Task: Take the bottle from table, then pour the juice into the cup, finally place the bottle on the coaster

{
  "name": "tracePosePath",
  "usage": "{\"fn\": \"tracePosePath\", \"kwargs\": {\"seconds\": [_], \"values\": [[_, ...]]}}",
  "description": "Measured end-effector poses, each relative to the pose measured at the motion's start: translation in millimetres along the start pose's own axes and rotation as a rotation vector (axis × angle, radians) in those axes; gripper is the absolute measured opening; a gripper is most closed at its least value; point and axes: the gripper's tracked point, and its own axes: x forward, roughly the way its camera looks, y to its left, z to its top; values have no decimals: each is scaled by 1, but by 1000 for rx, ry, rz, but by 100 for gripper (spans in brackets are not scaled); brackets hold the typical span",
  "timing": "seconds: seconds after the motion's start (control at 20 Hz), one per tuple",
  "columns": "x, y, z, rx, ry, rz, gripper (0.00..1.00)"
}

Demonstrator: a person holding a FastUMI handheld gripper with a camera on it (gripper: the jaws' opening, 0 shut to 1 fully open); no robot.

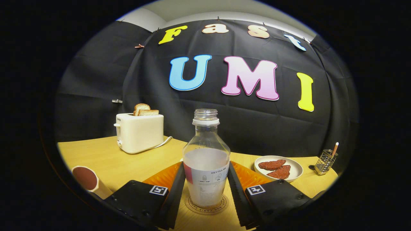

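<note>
At the near left of the wooden tabletop (106,160) a cup (87,180) lies tipped with its reddish inside facing out, just left of the tool's left finger. Farther back on the left stands a cream toaster (139,132) with two slices of toast (145,110) poking out of the top and a cord trailing to its right.

In the middle, the tool (206,186) has its two fingers standing either side of the clear bottle (206,160), close against its lower body; whether they actually press on it or sit just off it, I cannot tell. The bottle is upright, uncapped, holding pale milky juice to a little over half its height, and it stands on a round wooden coaster (207,208) between the fingers. An orange mat (253,176) peeks out behind both fingers.

To the right sits a white plate (297,168) carrying two dark reddish slices (276,168). At the far right stands a small wire holder (326,161) with a stick rising from it.
</note>
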Motion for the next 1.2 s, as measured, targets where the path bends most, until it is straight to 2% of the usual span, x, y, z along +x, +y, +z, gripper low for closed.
{"fn": "tracePosePath", "kwargs": {"seconds": [0.7, 0.9, 1.2], "values": [[3, 7, -6, 5, 5, 26, 78], [-2, 11, -7, 12, 20, 43, 100], [-21, -6, -5, -2, 20, 32, 98]]}}
